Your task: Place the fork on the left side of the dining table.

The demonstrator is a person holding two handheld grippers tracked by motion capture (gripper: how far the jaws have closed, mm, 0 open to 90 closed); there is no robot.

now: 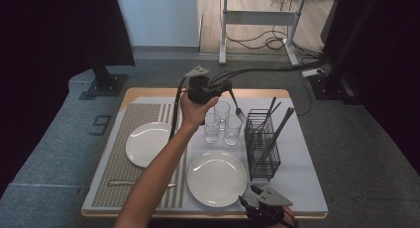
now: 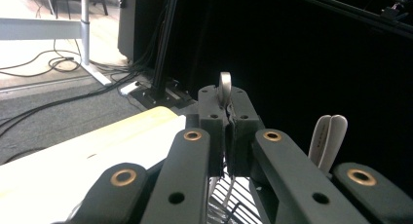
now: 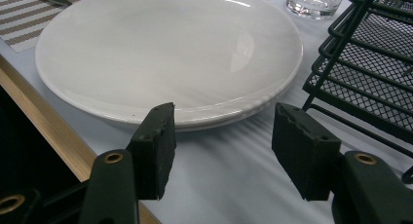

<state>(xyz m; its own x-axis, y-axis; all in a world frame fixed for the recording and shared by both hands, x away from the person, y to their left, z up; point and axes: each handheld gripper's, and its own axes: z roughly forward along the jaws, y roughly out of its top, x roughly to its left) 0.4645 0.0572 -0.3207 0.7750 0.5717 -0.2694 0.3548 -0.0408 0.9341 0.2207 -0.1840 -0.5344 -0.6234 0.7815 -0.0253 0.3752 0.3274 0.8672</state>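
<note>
Left gripper, jaws pressed together on the handle of a silver metal fork, raised above the table near twelve o'clock of the three clear drinking glasses, tines hanging down toward the black wire cutlery basket at four o'clock of the fork; seen from the left gripper view, handle end of the fork poking up between the closed pads, pale utensil handles standing in the basket just at three o'clock; judged a carry step, fork lifted out of or bound for the basket, cannot tell which; right gripper low at the near table edge, jaws about half apart and empty, near rim of the round white ceramic plate just ahead of them at twelve o'clock, not touching; second white plate on the striped grey placemat at nine o'clock, silver knife lying below it; next move likely calls for swinging the fork clear of the glasses, keeping the grip firm, lowering it flat beside a plate before opening.
</note>
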